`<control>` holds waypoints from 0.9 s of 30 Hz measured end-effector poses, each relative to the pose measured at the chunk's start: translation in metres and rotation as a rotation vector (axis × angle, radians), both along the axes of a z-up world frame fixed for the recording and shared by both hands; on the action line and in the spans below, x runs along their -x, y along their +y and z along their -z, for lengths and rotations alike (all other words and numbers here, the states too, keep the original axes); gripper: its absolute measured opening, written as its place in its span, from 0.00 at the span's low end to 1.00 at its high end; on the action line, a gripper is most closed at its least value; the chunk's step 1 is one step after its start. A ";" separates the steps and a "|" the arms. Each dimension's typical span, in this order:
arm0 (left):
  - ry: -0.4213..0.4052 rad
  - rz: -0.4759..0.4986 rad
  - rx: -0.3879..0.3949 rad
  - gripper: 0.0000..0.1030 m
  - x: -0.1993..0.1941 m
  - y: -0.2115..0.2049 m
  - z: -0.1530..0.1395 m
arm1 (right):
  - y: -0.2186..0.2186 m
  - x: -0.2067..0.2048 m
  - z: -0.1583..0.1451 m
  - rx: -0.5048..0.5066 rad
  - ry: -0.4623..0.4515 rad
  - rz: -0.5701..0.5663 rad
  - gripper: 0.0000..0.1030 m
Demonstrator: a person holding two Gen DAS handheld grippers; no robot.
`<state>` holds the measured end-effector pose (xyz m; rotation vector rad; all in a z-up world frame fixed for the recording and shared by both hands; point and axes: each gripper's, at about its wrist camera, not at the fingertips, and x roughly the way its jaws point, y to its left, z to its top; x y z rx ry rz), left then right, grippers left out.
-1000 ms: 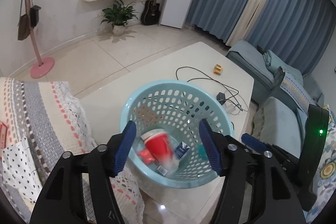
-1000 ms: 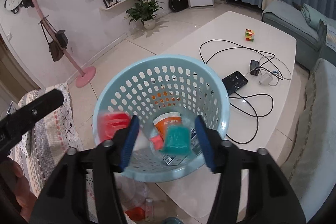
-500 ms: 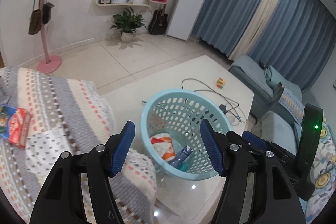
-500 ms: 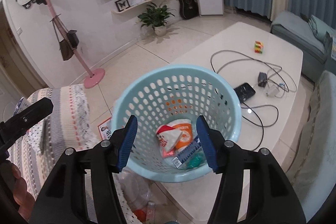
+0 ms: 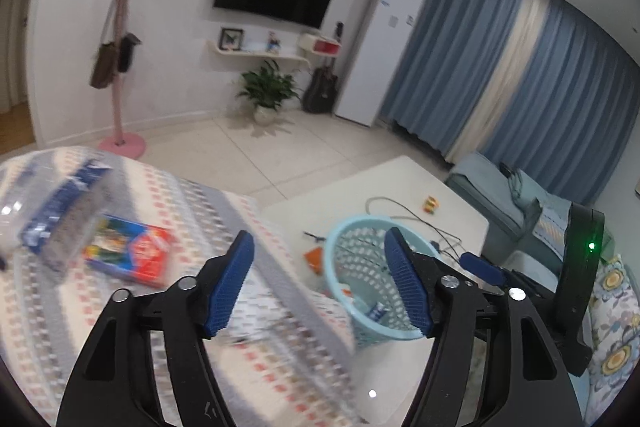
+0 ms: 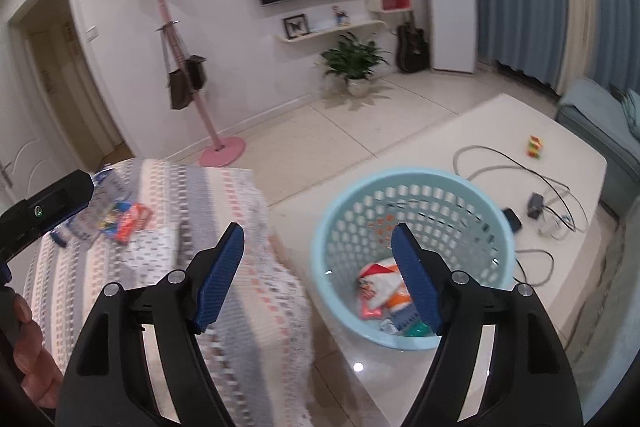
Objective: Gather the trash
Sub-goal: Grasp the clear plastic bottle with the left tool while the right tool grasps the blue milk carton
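Observation:
A light blue basket stands on the white table and holds several wrappers and packets; it also shows in the left wrist view. On the patterned sofa cover lie a red and blue flat packet and a clear plastic bottle with a blue label, both blurred. The packet also shows in the right wrist view. My left gripper is open and empty over the sofa's edge. My right gripper is open and empty between sofa and basket.
Black cables, a charger, a phone and a colourful cube lie on the table beyond the basket. A pink coat stand and a potted plant stand on the tiled floor. A blue sofa is at right.
Both grippers have pulled back and swung left, away from the basket toward the sofa. The dropped items now lie in the basket. The bottle and packet on the sofa have come into view.

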<state>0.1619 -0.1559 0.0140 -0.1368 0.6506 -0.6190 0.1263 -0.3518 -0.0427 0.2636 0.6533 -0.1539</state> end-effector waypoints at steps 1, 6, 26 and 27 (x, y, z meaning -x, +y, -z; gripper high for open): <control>-0.006 -0.021 0.001 0.66 0.000 0.010 -0.002 | 0.006 -0.002 -0.002 0.000 -0.004 -0.015 0.73; -0.008 -0.123 0.019 0.66 -0.007 0.063 -0.007 | 0.045 -0.013 -0.009 0.006 -0.013 -0.090 0.75; 0.104 -0.341 -0.053 0.66 -0.101 0.260 0.014 | 0.229 -0.088 -0.047 0.127 -0.052 -0.345 0.72; 0.118 -0.326 -0.055 0.66 -0.108 0.263 0.018 | 0.235 -0.092 -0.048 0.135 -0.055 -0.339 0.68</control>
